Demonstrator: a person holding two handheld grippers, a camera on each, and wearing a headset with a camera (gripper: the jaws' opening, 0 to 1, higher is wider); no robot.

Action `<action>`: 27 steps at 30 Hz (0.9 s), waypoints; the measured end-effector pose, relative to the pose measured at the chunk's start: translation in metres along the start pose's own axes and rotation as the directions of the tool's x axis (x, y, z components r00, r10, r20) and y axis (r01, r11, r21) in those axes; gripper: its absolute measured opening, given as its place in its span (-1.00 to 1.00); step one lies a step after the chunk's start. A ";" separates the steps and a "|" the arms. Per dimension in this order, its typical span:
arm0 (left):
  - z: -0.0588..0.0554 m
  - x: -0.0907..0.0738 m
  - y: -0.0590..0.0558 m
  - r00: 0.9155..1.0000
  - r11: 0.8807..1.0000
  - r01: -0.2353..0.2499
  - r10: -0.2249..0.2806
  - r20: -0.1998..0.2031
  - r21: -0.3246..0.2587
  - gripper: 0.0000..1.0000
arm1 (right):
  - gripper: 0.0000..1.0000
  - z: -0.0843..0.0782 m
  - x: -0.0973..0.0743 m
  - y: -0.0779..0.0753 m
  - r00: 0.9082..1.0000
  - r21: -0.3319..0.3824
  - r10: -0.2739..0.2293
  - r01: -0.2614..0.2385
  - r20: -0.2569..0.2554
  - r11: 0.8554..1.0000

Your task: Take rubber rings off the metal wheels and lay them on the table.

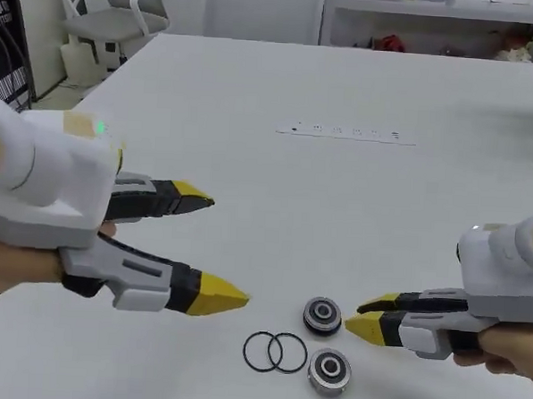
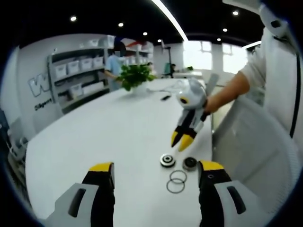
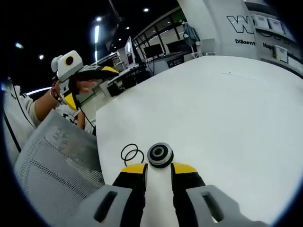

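Observation:
Two small metal wheels with dark centres lie flat near the table's front edge, one [image 1: 322,315] just ahead of my right gripper [image 1: 356,317], the other [image 1: 329,371] nearer me. Two thin black rubber rings [image 1: 275,352] lie overlapping on the table left of them. In the right gripper view the jaws [image 3: 159,168] stand a narrow gap apart with nothing between them, and a wheel [image 3: 160,154] sits just beyond the tips, beside the rings [image 3: 132,153]. My left gripper [image 1: 217,248] hovers wide open left of the rings. Its own view shows the wheels [image 2: 167,161] and rings [image 2: 176,181] ahead.
The white table [image 1: 338,194] stretches far back, with a flat strip [image 1: 346,131] on it. An office chair [image 1: 115,17] stands at the back left. A mesh chair back [image 3: 57,156] is close to the table's front edge, and a green plant [image 2: 135,75] stands at the far end.

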State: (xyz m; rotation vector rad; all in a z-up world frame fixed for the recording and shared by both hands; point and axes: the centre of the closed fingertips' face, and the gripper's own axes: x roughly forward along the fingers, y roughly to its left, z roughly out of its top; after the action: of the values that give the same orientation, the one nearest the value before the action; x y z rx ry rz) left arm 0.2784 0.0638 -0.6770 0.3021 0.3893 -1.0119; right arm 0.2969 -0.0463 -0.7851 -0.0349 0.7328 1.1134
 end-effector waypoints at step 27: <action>-0.004 0.092 -0.021 0.990 0.989 0.141 -0.139 -0.029 0.051 0.06 | -0.56 -0.005 0.019 -0.003 0.997 -0.140 0.071 -0.067 0.023 0.988</action>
State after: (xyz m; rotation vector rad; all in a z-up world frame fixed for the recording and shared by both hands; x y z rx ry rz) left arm 0.3027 -0.0146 -0.7236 0.3389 0.4111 -1.1583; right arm 0.3017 -0.0343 -0.8002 -0.1127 0.6339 1.2274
